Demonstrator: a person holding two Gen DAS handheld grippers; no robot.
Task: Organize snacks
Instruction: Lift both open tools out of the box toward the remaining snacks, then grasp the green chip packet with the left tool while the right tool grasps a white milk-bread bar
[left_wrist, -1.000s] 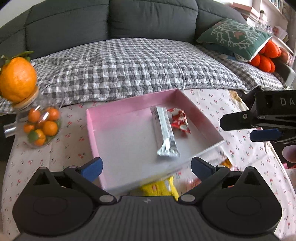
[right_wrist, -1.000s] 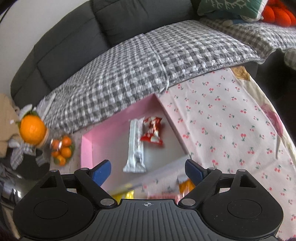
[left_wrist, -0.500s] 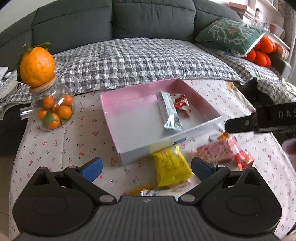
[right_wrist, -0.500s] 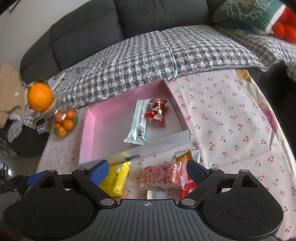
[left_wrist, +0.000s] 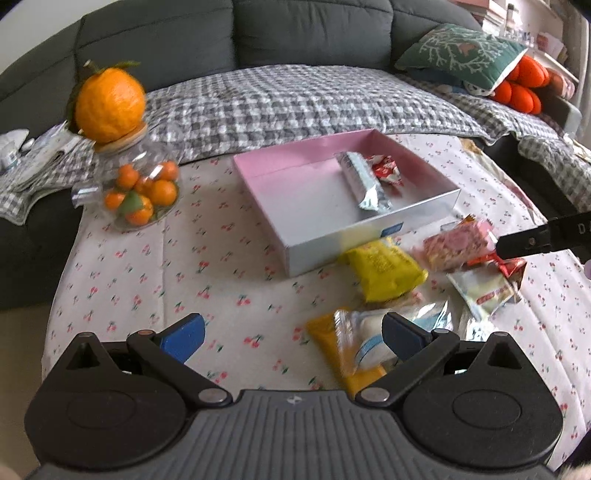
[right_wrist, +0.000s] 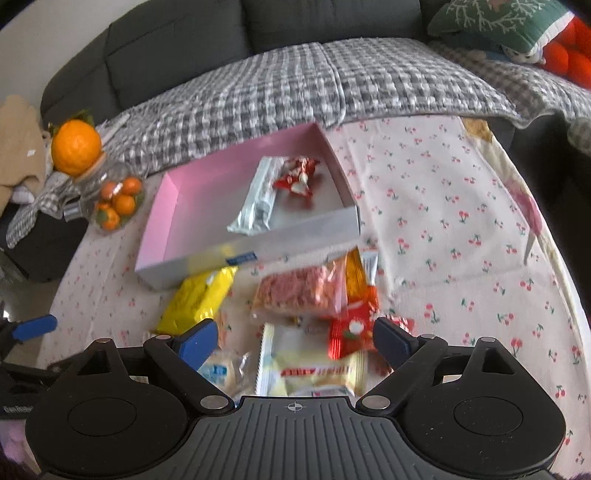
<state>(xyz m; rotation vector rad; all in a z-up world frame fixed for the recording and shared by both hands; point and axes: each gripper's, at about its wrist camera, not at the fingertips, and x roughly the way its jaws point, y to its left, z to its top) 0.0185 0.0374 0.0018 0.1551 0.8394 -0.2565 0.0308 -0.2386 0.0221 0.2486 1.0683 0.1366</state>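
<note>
A shallow pink-lined box (left_wrist: 258, 177) (right_wrist: 166, 210) sits on the cherry-print cloth, holding a silver bar (left_wrist: 364, 181) (right_wrist: 256, 199) and a red-white candy packet (left_wrist: 386, 170) (right_wrist: 297, 177). In front of it lie loose snacks: a yellow packet (left_wrist: 382, 267) (right_wrist: 201, 297), a pink clear bag (left_wrist: 456, 245) (right_wrist: 301, 291), a red wrapper (right_wrist: 351, 330), a cream wafer packet (right_wrist: 317, 373) (left_wrist: 484, 291) and a clear bun pack on an orange packet (left_wrist: 364, 339). My left gripper (left_wrist: 291, 334) hangs open over the cloth beside the bun pack. My right gripper (right_wrist: 293, 338) is open above the red and cream packets.
A glass jar of small oranges (left_wrist: 138, 192) (right_wrist: 114, 201) topped by a large orange (left_wrist: 109, 105) stands at the table's left. A grey sofa with a checked blanket (left_wrist: 295, 99) lies behind. The right gripper's black arm (left_wrist: 543, 238) reaches in from the right edge.
Both grippers have drawn back from over the box towards the table's near side. The loose snacks in front of the box have come into view.
</note>
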